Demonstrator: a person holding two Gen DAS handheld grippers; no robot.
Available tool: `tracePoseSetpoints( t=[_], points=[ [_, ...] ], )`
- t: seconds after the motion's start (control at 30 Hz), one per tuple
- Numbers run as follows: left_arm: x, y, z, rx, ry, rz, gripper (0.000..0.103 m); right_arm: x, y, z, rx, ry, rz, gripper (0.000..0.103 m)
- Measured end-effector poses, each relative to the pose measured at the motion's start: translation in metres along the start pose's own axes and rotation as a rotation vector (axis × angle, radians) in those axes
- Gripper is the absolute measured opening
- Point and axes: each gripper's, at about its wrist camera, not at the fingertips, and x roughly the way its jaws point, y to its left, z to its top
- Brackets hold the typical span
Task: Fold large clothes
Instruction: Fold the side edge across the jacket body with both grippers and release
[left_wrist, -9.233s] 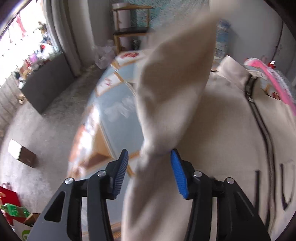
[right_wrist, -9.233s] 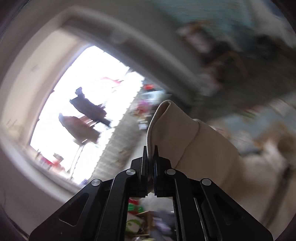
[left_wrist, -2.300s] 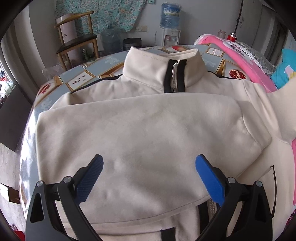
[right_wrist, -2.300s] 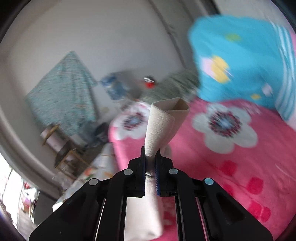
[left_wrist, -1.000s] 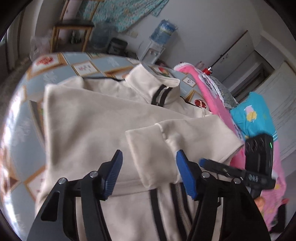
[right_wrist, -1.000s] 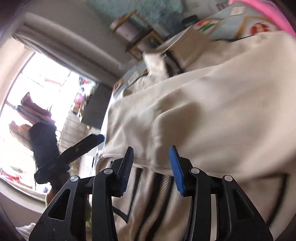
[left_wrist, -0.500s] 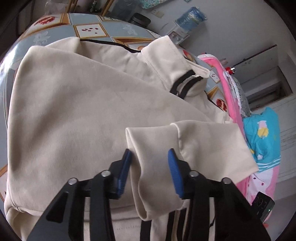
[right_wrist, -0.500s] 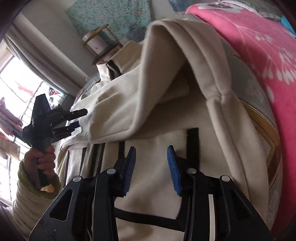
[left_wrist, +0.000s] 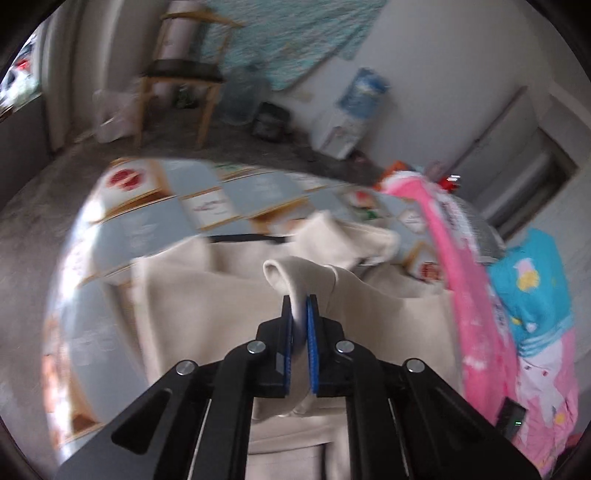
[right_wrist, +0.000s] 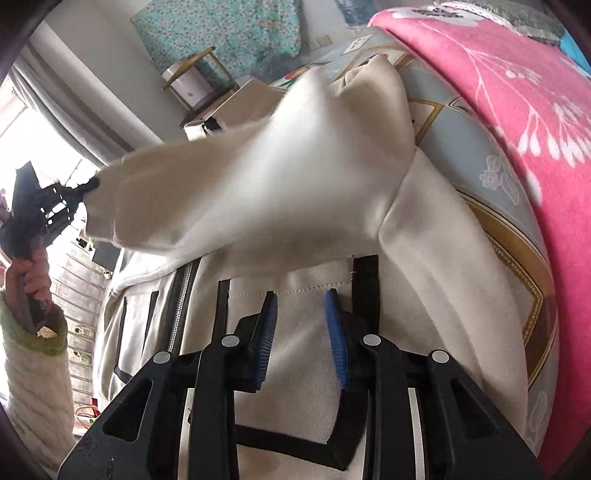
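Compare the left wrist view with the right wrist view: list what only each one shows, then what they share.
Only the left wrist view: the left claw pinching the cream jacket's sleeve cuff close up, the wooden chair, and the water dispenser.

Only the right wrist view: the right claw, its jaws closing over the jacket's front panel with no fabric pressed between them, the silver zipper, and the person's hand holding the other claw's handle.

Both: the cream zip-up jacket, the blue patterned bedcover, and the pink flowered blanket.

Grey floor (left_wrist: 44, 192), pale wall (left_wrist: 443, 66), wooden chair (left_wrist: 184, 74) (dark seat), bright window (right_wrist: 33, 147) with grey curtain (right_wrist: 85, 110).
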Motion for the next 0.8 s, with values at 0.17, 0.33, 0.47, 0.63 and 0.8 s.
tracePoseSetpoints(
  t=[0.17,0.33,0.47,0.63,0.8],
  points=[
    [0.022,0.07,-0.016,-0.154,0.099,0.037,0.007,0.001,0.008,-0.001,-0.039,0.014,-0.032,0.031],
    [0.034,0.089,-0.029,-0.186,0.116,0.055,0.008,-0.007,0.019,-0.003,-0.075,0.035,-0.087,0.047],
    [0.036,0.09,-0.031,-0.173,0.1,0.037,0.008,-0.037,0.027,0.001,-0.087,0.028,-0.093,0.051],
    [0.039,0.088,-0.029,-0.129,0.096,0.047,0.008,-0.086,0.006,0.05,0.014,-0.029,0.012,0.053],
    [0.042,0.087,-0.033,-0.118,0.082,0.061,0.008,-0.054,-0.021,0.114,0.066,-0.007,-0.046,0.053]
  ],
)
